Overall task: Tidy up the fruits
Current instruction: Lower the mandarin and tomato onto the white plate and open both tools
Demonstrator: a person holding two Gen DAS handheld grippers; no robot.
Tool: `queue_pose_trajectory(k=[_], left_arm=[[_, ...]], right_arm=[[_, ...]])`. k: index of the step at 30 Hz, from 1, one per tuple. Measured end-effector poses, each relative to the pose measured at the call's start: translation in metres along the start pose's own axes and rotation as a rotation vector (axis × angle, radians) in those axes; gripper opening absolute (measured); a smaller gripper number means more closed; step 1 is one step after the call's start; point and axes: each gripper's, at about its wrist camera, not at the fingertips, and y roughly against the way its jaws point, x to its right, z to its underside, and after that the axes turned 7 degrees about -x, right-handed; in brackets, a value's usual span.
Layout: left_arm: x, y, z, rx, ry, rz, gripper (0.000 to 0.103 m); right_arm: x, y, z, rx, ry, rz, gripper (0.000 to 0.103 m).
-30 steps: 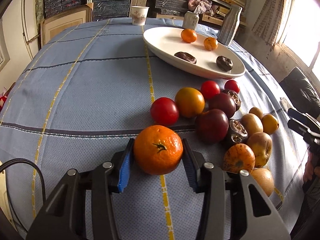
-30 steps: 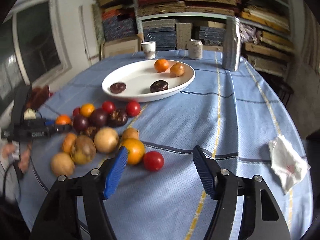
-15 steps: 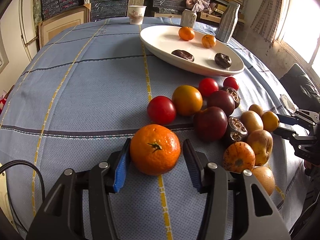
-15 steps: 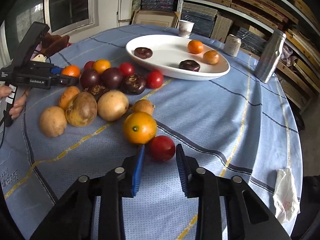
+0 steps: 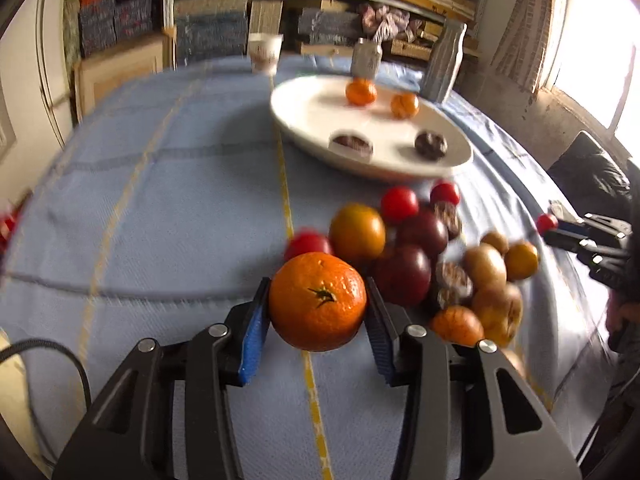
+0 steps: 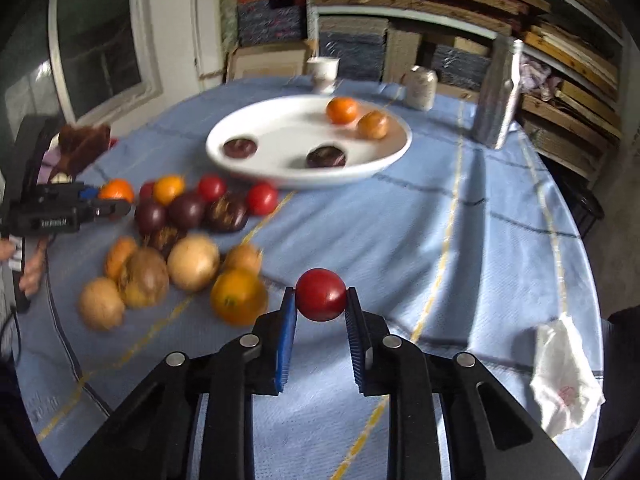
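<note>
My left gripper (image 5: 318,304) is shut on a large orange (image 5: 317,301) and holds it above the blue tablecloth. My right gripper (image 6: 321,300) is shut on a small red tomato (image 6: 321,294), lifted off the cloth. A white oval plate (image 5: 448,166) at the back holds two small oranges and two dark fruits; it also shows in the right wrist view (image 6: 280,176). A pile of mixed fruit (image 5: 420,256) lies in front of the plate, also seen in the right wrist view (image 6: 180,236). The right gripper with its tomato shows at the right edge of the left wrist view (image 5: 546,224).
A paper cup (image 5: 265,54), a can (image 5: 367,58) and a metal bottle (image 5: 446,66) stand behind the plate. A crumpled white napkin (image 6: 564,380) lies at the table's right edge. Shelves of stacked goods fill the back wall.
The left gripper closed on the orange and lifted it. The right gripper closed on the red tomato and raised it off the cloth. Both views are motion-blurred.
</note>
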Motion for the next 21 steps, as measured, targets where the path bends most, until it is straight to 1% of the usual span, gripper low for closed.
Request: queue_pose_trajectory(k=[2,5,6,8,9,10,12,14,15,17,19,20,21], left_arm=[[0.003,0.006,-0.022,0.032,-0.005,-0.014,0.044],[0.01,0.008,-0.065,0.079,0.009,-0.03,0.044],[0.014,0.005,-0.082,0.098,0.012,-0.034,0.044],[0.021,-0.006,-0.106,0.109,0.02,-0.035,0.044],[0.023,-0.013,-0.115,0.103,0.025,-0.03,0.044],[0.026,-0.026,-0.124,0.091,0.034,-0.024,0.044],[0.026,-0.043,-0.132,0.076,0.052,-0.017,0.044],[0.021,-0.063,-0.137,0.053,0.077,-0.012,0.044],[0.019,-0.071,-0.137,0.04,0.079,-0.018,0.044],[0.015,-0.084,-0.14,0.028,0.077,-0.03,0.044],[0.013,-0.092,-0.143,0.022,0.078,-0.03,0.044],[0.012,-0.096,-0.145,0.018,0.075,-0.029,0.044],[0.011,-0.098,-0.145,0.015,0.073,-0.033,0.044]], right_arm=[[0.004,0.009,-0.015,0.042,-0.019,-0.004,0.025],[0.002,0.016,-0.05,0.113,-0.029,-0.015,0.025],[0.0,0.014,-0.067,0.136,-0.035,-0.026,0.025],[-0.003,0.004,-0.091,0.154,-0.045,-0.046,0.025],[-0.004,-0.008,-0.106,0.159,-0.059,-0.055,0.025],[-0.004,-0.016,-0.112,0.157,-0.066,-0.061,0.025],[-0.002,-0.039,-0.125,0.154,-0.097,-0.073,0.025],[0.003,-0.057,-0.127,0.154,-0.134,-0.084,0.025],[0.005,-0.068,-0.127,0.146,-0.143,-0.081,0.025],[0.006,-0.08,-0.128,0.119,-0.123,-0.06,0.025],[0.014,-0.083,-0.126,0.139,-0.139,-0.034,0.025],[0.018,-0.085,-0.126,0.142,-0.151,-0.046,0.028],[0.019,-0.087,-0.126,0.147,-0.158,-0.05,0.04]])
